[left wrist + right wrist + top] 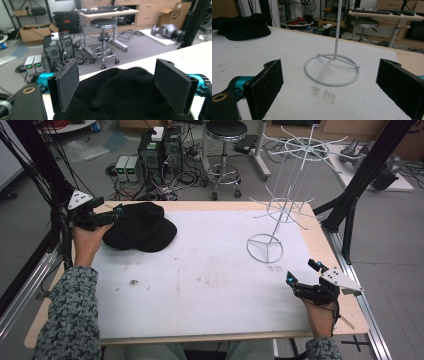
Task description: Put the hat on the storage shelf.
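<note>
High view: my left tongs [116, 211] sit at the black cap's [142, 226] left edge, jaws apart around it. My right tongs [302, 272] gape empty, well right of the cap, near the white wire rack [265, 247].

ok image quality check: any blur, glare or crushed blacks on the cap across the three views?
High view: even light, no glare, black cap reads as a near-flat dark shape, white wire stand thin but legible. Left gripper view: cap close up and soft, with little fabric detail. Right gripper view: stand base ring fairly crisp, background soft.
</note>
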{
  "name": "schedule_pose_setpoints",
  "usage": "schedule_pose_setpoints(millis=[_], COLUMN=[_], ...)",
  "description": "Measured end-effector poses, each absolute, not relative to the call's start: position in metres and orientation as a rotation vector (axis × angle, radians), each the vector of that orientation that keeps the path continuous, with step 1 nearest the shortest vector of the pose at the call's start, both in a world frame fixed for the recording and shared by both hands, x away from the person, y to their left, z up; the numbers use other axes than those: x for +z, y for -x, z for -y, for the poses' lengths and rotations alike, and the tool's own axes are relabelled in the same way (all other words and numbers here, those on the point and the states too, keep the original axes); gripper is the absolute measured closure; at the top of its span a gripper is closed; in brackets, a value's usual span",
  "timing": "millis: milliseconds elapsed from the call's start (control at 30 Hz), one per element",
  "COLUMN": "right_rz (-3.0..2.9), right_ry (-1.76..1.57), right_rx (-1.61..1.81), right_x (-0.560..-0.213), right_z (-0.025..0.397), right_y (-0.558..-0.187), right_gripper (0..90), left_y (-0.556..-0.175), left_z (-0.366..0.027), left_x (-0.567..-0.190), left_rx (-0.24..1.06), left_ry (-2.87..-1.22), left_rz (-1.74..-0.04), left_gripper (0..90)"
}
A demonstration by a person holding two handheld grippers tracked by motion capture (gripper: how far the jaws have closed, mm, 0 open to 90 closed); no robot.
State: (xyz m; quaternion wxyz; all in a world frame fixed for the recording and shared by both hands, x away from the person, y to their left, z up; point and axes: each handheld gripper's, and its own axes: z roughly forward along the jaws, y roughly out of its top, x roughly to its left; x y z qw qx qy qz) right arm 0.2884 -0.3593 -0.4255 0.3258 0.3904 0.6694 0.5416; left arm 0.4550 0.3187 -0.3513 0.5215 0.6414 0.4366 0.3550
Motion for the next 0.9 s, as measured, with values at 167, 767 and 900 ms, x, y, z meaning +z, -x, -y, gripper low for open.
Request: schedule_pose_setpoints(millis=[167,767,900], right_rz=[-1.810,-1.828,-1.834], right_ry=[-0.986,-0.979,-0.977], right_rx=[1.376,1.367,1.366], right_x=[-0.427,-0.428,-0.428], right_z=[0.350,0.347,0.347], right_y=[-0.293,-0.292,-0.293], right_gripper=[6.4,6.4,6.4], left_y=[-0.472,-0.497,-0.500], left_z=[-0.325,-0.328,-0.323], left_x=[-0.364,-0.402,-0.404], left_rx=[0.842,0.742,0.752], left_ry=[-1.556,-1.681,-1.714], left_rz=[-1.076,-1.186,-1.181], left_gripper=[20.6,21.9,22.7])
